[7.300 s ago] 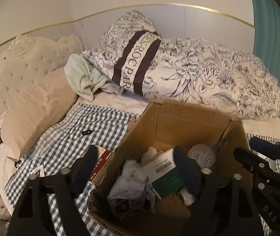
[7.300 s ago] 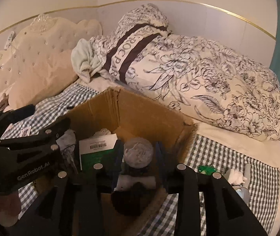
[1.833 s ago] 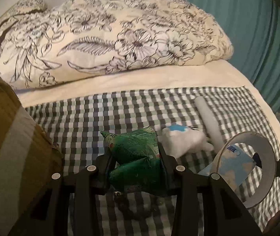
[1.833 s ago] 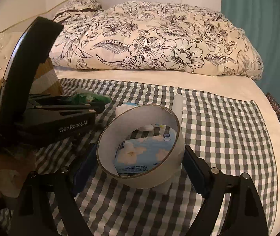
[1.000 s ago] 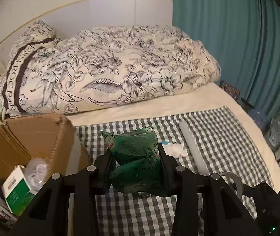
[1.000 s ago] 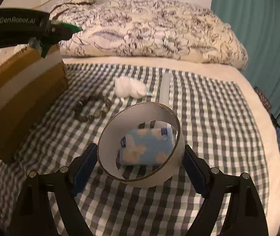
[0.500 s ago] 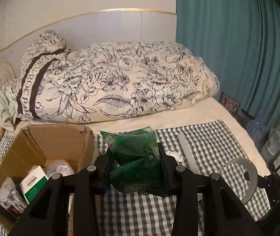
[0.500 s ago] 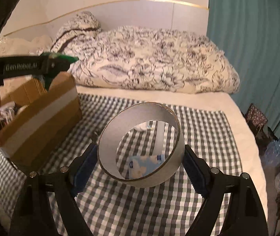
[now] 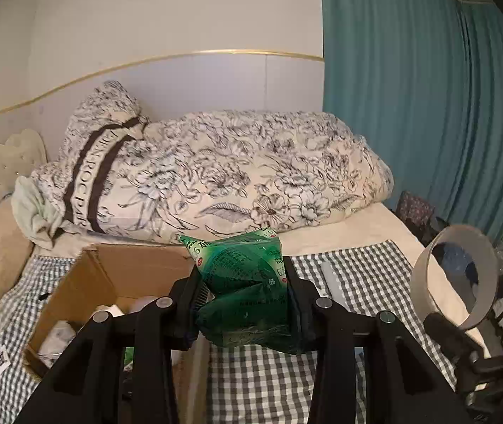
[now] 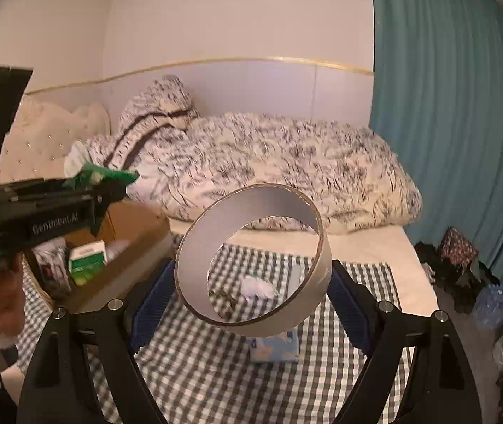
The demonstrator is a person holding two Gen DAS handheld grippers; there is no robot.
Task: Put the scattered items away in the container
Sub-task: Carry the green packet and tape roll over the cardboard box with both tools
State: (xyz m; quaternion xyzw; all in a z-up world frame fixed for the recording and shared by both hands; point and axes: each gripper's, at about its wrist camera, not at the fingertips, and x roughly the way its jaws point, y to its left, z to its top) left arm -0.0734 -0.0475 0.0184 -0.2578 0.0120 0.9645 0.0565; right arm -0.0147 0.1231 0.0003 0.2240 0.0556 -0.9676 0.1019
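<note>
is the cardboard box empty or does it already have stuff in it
Not empty. The open cardboard box already holds a green and white carton and some pale wrapped things beside it; how full it is cannot be told.

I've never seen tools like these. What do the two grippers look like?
Both are matte black plastic frames with silver screws. The right gripper has ribbed blue pads on its fingers. The left gripper bears white GenRobot.AI lettering on its side and a curved black bar above.
</note>
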